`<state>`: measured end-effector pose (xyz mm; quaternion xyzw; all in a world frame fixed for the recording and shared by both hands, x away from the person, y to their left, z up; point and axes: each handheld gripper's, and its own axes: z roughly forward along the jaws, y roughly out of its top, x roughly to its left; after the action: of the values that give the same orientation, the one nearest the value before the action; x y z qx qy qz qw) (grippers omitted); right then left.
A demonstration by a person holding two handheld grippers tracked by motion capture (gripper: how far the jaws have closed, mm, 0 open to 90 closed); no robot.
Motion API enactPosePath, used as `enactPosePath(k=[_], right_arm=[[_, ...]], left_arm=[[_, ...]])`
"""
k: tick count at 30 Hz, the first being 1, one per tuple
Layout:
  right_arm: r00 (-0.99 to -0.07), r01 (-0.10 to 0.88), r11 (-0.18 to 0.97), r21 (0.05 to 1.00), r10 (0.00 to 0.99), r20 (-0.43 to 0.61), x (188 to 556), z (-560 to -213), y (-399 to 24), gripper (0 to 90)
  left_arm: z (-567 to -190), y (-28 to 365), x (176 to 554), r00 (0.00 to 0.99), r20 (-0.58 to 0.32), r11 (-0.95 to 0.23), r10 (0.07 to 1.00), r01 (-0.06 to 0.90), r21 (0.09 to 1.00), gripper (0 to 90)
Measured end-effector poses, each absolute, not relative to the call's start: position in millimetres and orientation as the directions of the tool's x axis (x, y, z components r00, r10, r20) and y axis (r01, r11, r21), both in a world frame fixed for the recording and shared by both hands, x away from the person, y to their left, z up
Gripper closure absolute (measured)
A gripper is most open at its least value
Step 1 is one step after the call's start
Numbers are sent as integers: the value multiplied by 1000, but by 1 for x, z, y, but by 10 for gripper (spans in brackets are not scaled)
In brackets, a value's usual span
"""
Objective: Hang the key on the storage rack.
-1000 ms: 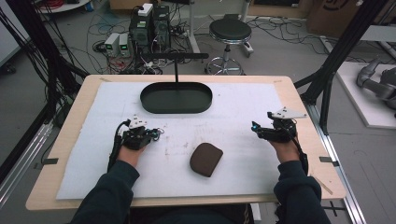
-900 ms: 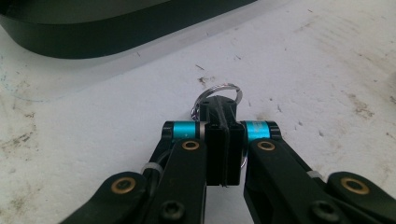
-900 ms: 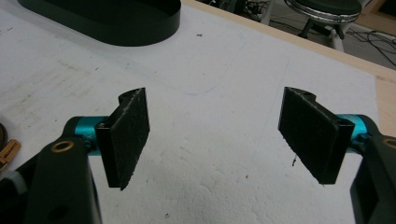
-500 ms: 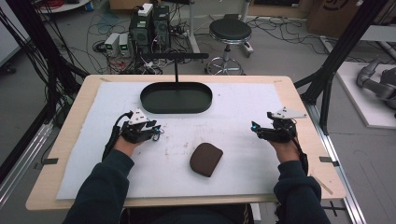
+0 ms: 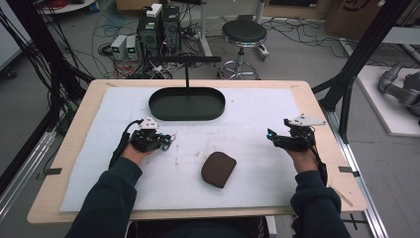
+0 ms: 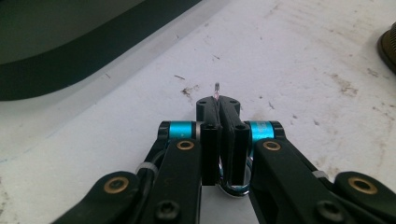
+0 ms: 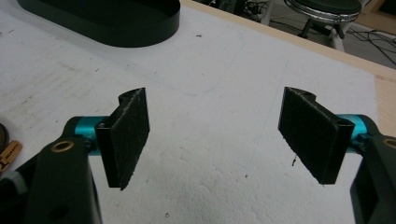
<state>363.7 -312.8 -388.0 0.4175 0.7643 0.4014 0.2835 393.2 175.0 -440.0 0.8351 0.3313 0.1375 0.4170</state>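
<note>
The left gripper [image 5: 166, 141] rests low over the white foam mat [image 5: 257, 119] on the person's left side of the tabletop [image 5: 317, 106], pointing toward the middle. Its fingers [image 6: 210, 135] have just been closing and now stand clenched, pad against pad. In the left gripper view a thin pin-like sliver [image 6: 217, 89] pokes up from between the tips; what it is cannot be told.

The right gripper [image 5: 271, 137] sits over the mat on the person's right side, well apart from the left one, also pointing inward. Its fingers [image 7: 128, 135] are released: in the right gripper view the two rough black pads stand wide apart with bare mat between them.

A dark brown pad with rounded corners [image 5: 218, 169] lies flat on the mat between the two grippers and nearer the person, touching neither. Its edge shows at the right margin of the left gripper view [image 6: 387, 46].

A black oval tray [image 5: 158, 105] sits at the far middle of the mat, beyond both grippers. A thin black post [image 5: 187, 75] with a crossbar rises behind it. The mat carries scattered brown smudges near its centre.
</note>
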Motion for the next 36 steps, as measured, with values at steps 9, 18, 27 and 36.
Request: enactPosePath(k=[9, 18, 27, 36], right_arm=[[-491, 410, 332, 850, 865, -101, 364, -388, -313, 251], [-491, 411, 324, 852, 866, -92, 364, -388, -312, 251], [-498, 415, 319, 852, 863, -80, 366, -389, -313, 251], [-508, 405, 301, 863, 859, -62, 367, -389, -314, 251]], left_arm=[[-442, 168, 394, 725, -31, -442, 688, 452, 775, 877], [-422, 183, 396, 688, -91, -307, 720, 434, 847, 880], [-378, 210, 421, 680, -90, -188, 728, 324, 927, 880], [-337, 224, 466, 661, -38, -186, 749, 265, 946, 879]])
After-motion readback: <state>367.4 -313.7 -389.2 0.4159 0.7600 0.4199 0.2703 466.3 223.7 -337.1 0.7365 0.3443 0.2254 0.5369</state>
